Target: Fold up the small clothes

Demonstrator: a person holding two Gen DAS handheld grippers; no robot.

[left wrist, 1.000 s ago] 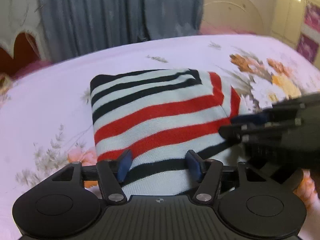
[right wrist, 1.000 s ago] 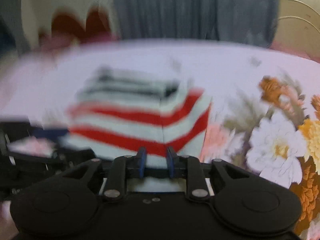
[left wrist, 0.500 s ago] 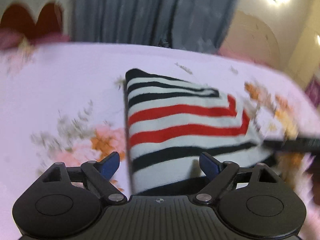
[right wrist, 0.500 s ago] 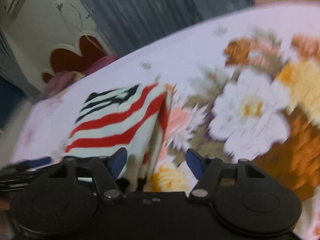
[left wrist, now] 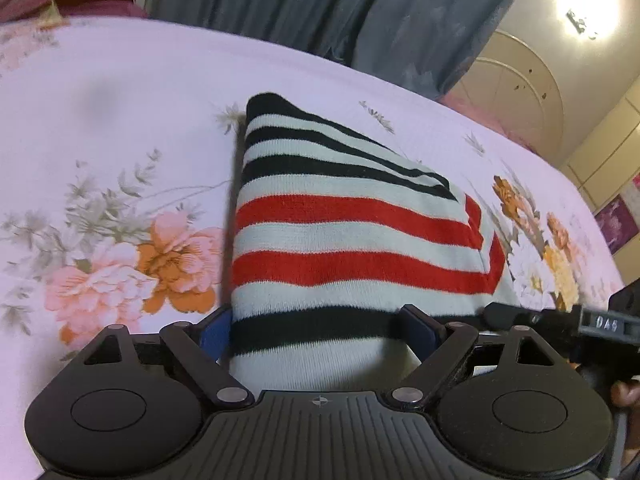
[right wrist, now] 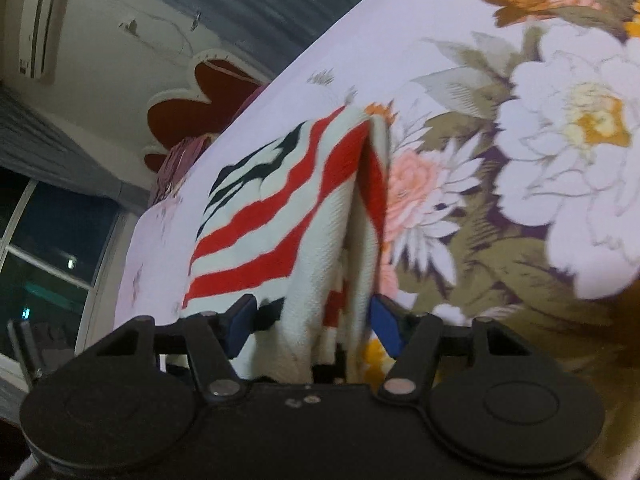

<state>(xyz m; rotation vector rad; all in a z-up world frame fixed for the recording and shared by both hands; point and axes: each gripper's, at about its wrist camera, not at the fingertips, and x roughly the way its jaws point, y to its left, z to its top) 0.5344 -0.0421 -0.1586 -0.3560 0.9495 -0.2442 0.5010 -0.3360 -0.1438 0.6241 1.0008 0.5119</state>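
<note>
Blue pads are standing wide on the left gripper [left wrist: 318, 330], one at each side of the near hem of the striped knit garment [left wrist: 352, 236], and whether they are touching the cloth I cannot tell, though they are not squeezing it; on the right gripper [right wrist: 310, 322] the jaws are closing, with the stacked layers of the garment's right edge hanging loosely between the pads and not yet pinched, a gap showing at the left pad; outward from the left jaws the folded garment is running toward twelve o'clock across the floral bedsheet [left wrist: 120, 120], its stripes crossing from nine to three and its far corner sitting near eleven; from the right jaws the same garment is stretching toward eleven o'clock, its open edge rising straight ahead toward twelve; the right gripper is showing at three o'clock in the left view, just beside the garment's near right corner; judging by this, both hands are equally close to the near hem, the left centred on it and the right at its side, so the coming fold would likely be turning on carrying that near hem toward twelve o'clock; grey curtains [left wrist: 304, 4] are hanging beyond the bed.
</note>
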